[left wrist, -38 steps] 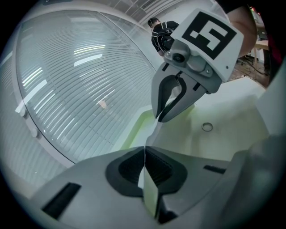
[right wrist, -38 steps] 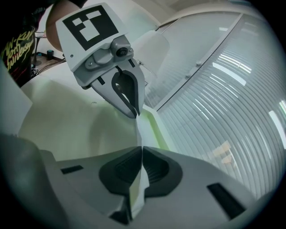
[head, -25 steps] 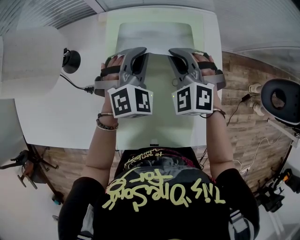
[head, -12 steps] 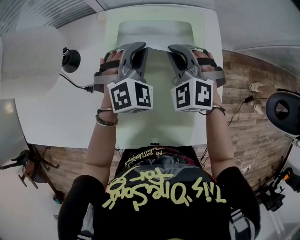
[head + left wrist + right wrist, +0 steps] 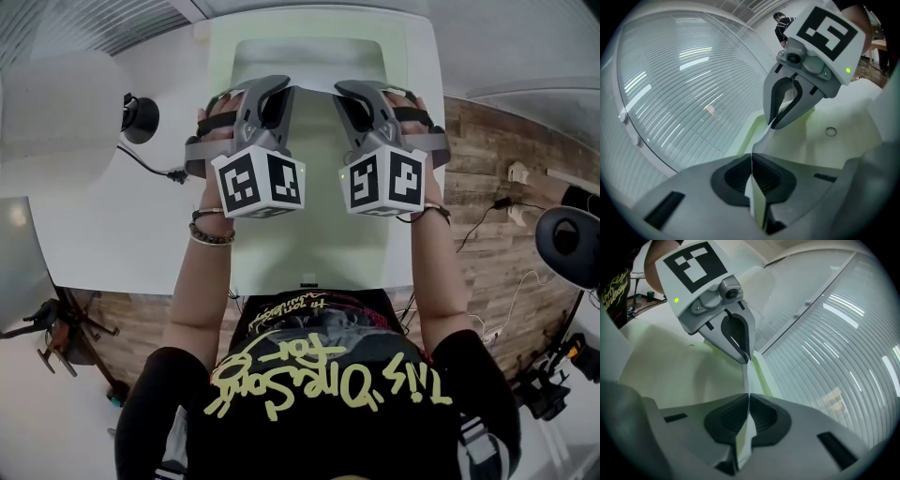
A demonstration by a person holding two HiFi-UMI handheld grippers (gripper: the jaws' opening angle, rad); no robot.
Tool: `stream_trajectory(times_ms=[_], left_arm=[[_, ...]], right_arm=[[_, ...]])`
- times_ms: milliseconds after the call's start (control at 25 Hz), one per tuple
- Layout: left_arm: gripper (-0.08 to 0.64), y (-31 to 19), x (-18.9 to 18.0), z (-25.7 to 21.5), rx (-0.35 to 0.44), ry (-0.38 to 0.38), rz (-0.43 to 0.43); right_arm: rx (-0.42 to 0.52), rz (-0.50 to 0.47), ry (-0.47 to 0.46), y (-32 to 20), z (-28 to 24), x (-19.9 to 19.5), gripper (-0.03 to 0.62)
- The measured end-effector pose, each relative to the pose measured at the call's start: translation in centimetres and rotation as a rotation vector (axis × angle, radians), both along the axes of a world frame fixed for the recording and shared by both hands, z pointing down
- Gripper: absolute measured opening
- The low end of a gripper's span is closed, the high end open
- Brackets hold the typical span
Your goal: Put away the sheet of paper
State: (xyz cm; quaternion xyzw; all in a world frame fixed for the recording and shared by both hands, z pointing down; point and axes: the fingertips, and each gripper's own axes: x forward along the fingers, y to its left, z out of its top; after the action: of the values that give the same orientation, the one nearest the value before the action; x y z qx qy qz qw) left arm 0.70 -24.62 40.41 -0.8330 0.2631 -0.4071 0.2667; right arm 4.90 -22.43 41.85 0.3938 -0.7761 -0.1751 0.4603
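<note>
In the head view, the left gripper (image 5: pixel 281 84) and the right gripper (image 5: pixel 343 87) are side by side above the green mat (image 5: pixel 309 248). The sheet of paper (image 5: pixel 309 64) spans just ahead of both tips. The lift looks done, while carrying the sheet off and setting it down remain.

In the left gripper view, its jaws are pressed together on the sheet's edge, and the gripper opposite pinches the same sheet. A small ring (image 5: pixel 830 131) lies on the surface beyond, unseen from above.

In the right gripper view, its jaws likewise clamp the sheet, with slatted blinds (image 5: pixel 834 357) to its right.
</note>
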Motion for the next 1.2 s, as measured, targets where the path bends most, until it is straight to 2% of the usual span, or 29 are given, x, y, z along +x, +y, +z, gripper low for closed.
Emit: stream_trajectory(times_ms=[840, 1000, 1040, 1120, 1200], left_arm=[[0.011, 0.29, -0.18, -0.03, -0.009, 0.002, -0.015], [0.098, 0.42, -0.16, 0.19, -0.024, 0.007, -0.017], [0.103, 0.46, -0.12, 0.28, -0.026, 0.004, -0.015], [0.11, 0.52, -0.1, 0.34, -0.026, -0.001, -0.012], [0.123, 0.57, -0.08, 0.25, -0.028, -0.002, -0.01]], right_arm=[[0.028, 0.048, -0.098, 0.02, -0.63, -0.03, 0.011], [0.006, 0.054, -0.112, 0.1, -0.29, -0.04, 0.014], [0.001, 0.055, -0.118, 0.14, -0.2, -0.06, 0.03], [-0.003, 0.058, -0.125, 0.17, -0.13, -0.09, 0.117], [-0.003, 0.059, -0.119, 0.2, -0.1, -0.04, 0.127]])
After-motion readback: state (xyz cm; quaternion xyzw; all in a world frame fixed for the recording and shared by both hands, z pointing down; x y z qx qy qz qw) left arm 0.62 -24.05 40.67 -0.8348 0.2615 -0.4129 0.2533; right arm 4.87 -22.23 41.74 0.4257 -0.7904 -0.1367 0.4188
